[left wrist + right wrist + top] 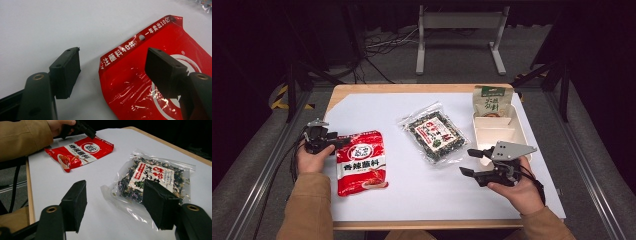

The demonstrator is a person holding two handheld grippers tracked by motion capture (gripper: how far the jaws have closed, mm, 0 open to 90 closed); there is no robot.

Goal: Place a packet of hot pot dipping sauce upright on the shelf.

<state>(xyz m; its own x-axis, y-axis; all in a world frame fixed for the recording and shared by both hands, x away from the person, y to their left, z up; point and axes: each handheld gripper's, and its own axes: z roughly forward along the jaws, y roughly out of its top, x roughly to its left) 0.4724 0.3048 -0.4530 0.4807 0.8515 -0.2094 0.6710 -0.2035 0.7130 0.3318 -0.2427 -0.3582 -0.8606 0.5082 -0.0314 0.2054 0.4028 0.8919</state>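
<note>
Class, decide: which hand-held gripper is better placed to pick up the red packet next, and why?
Left. The left hand-held gripper is open at the red packet's top corner; the right hand-held gripper faces the clear bag.

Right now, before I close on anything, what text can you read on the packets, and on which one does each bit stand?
"一年卖出10亿": top strip of the red packet, left gripper view.
"注蘸料40年": same strip, by the hang hole; its first characters are cut off.
"香辣蘸料": white band on the red packet, high view.
Clear bag of dark dried bits: red and black label print, too blurred to read.
Green pouch: characters too small to read.
</note>
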